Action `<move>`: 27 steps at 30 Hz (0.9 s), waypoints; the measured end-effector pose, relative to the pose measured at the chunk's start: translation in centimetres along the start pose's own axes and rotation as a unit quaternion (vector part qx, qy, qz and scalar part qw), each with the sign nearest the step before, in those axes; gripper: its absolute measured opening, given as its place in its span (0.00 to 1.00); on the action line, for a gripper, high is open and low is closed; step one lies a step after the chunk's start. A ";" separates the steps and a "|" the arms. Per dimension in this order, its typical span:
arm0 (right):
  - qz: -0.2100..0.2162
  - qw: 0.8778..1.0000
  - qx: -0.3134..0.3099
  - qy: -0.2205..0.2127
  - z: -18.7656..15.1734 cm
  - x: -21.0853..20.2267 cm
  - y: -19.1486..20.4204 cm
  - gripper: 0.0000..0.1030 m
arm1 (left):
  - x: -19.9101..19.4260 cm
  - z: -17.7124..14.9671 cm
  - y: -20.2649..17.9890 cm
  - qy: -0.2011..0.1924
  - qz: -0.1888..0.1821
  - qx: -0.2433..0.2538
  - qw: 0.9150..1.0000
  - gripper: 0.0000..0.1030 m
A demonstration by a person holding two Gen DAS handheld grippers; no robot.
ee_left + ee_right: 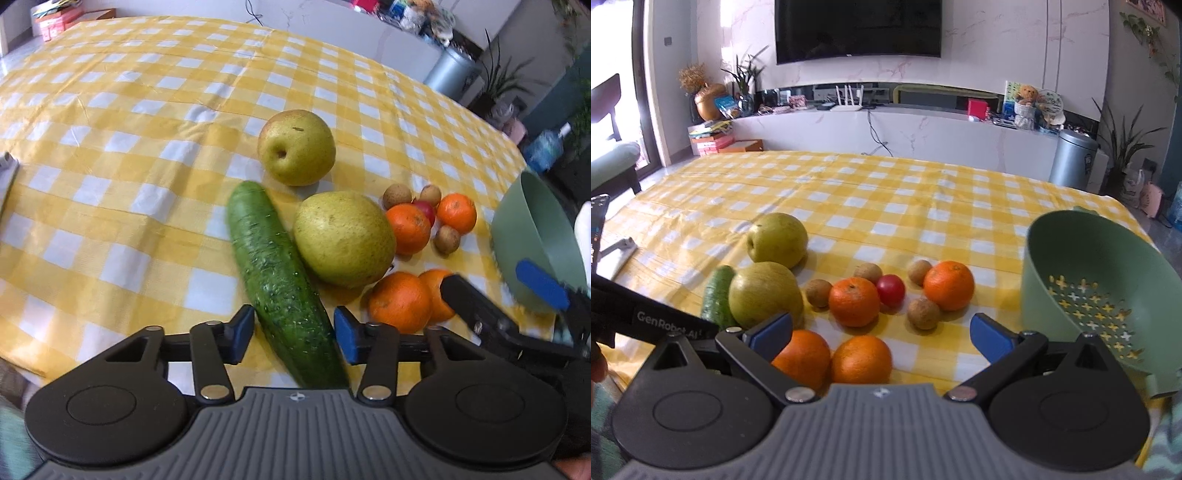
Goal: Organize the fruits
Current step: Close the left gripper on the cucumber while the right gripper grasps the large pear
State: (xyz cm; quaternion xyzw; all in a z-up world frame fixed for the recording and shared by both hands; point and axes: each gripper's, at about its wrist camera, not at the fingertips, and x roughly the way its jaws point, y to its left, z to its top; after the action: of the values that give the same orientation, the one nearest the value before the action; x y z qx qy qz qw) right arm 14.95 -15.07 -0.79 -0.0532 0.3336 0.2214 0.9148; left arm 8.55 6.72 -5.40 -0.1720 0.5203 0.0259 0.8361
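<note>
Clearly, the only writing I can read is "GenRobot.AI" in white letters on the black body of the left gripper [676, 321], seen from the right wrist camera at the lower left edge. The fruits carry no sticker that I can make out.

One container stands on the yellow checked tablecloth [886, 199]: a green colander [1082, 266] at the right side, tilted so its mouth faces the fruit. I see nothing inside it, only the cross-shaped holes of its bottom (the yellow cloth shows through them).

In the left wrist view, the left gripper [293, 334] has its blue pads on both sides of the near end of the cucumber [280, 284]. The right pad seems to touch the skin; at the left pad a thin gap of cloth shows, so it is not pinching yet. The right gripper [882, 336] is spread wide and holds nothing; it hangs over two oranges [831, 356] at the near edge.

The cucumber lies on the cloth, touching a big yellow-green pear [343, 238]; a second pear [295, 147] sits behind. Right of them are two more oranges [901, 293], one red cherry tomato [891, 290] and four small brown longans [923, 313], close together, well apart from the colander.
</note>
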 end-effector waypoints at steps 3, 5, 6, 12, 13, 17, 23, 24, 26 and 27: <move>0.015 1.000 -0.010 -0.013 0.1 -0.2 0.7 0.95 | -0.7 0.0 0.2 0.001 0.008 0.009 1.000 0.50; 0.028 0.999 -0.016 -0.015 0.1 -0.3 1.2 0.91 | -0.8 0.1 0.1 -0.013 0.026 0.021 0.999 0.57; 0.032 0.999 -0.018 -0.013 0.1 -0.2 1.4 0.90 | -0.7 0.0 0.0 -0.022 0.034 0.027 0.999 0.61; 0.018 1.000 -0.001 -0.006 0.1 0.3 1.0 0.88 | 0.6 0.2 -0.4 -0.042 0.040 0.060 0.997 0.68; 0.017 1.000 0.006 -0.006 0.1 0.3 0.8 0.88 | 0.8 0.0 -0.7 -0.046 0.045 0.067 0.996 0.68; 0.020 1.000 0.013 -0.007 0.1 0.4 0.7 0.88 | 1.6 -0.2 -1.4 -0.059 0.064 0.092 0.992 0.68; 0.021 1.000 0.012 -0.014 0.0 0.5 0.8 0.88 | 2.1 -0.6 -1.1 -0.071 0.058 0.100 0.991 0.63; 0.019 1.000 0.013 -0.015 0.0 0.5 0.8 0.88 | 2.0 -0.6 -1.1 -0.073 0.053 0.101 0.991 0.58; 0.015 1.000 0.015 -0.017 0.0 0.5 0.8 0.88 | 2.0 -0.7 -1.3 -0.075 0.053 0.105 0.990 0.57; 0.013 1.000 0.016 -0.018 0.0 0.6 0.7 0.88 | 1.9 -0.7 -1.3 -0.076 0.054 0.107 0.990 0.56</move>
State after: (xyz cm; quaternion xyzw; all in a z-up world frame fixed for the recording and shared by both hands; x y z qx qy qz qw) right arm 14.98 -14.20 -1.15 -0.0307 0.3213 0.2285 0.9185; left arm 9.08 4.98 -7.06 -0.0506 0.4635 0.0276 0.8842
